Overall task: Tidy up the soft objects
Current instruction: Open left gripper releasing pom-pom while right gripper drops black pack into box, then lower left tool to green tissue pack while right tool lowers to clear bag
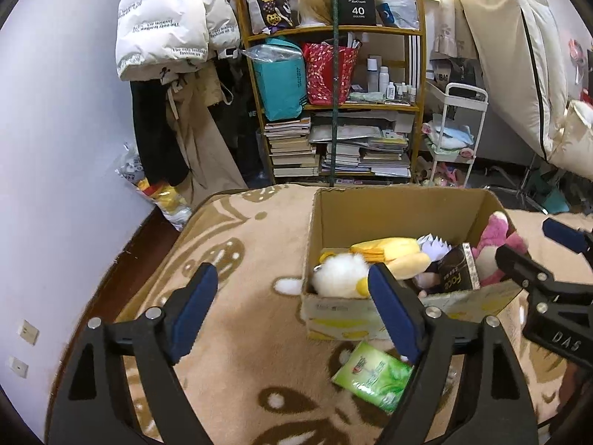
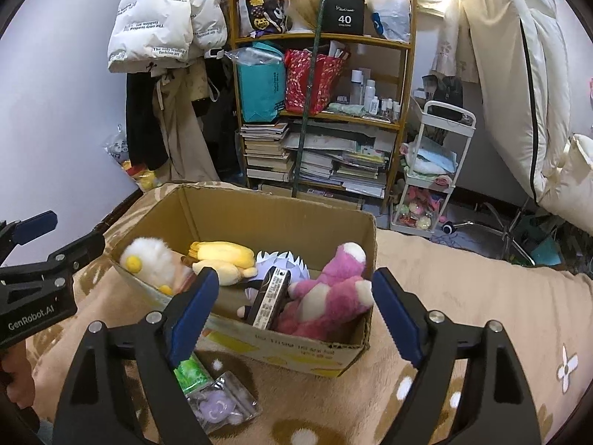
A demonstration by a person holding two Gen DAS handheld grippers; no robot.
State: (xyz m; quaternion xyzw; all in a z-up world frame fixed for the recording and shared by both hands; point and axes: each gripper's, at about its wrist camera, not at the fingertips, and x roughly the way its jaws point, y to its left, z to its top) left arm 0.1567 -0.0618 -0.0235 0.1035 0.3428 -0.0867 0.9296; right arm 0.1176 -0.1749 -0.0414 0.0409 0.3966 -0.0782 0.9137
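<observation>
A cardboard box stands on the beige blanket. In it lie a white fluffy plush, a yellow plush, a pink plush, a spiky pale toy and a dark carton. A green tissue pack and a clear pouch with a purple item lie on the blanket before the box. My left gripper is open and empty, left of the box. My right gripper is open and empty over the box's near edge.
A wooden shelf with books, bags and bottles stands behind the bed. Coats hang at the left. A white cart stands at the right, beside a leaning white mattress. The blanket spreads left of the box.
</observation>
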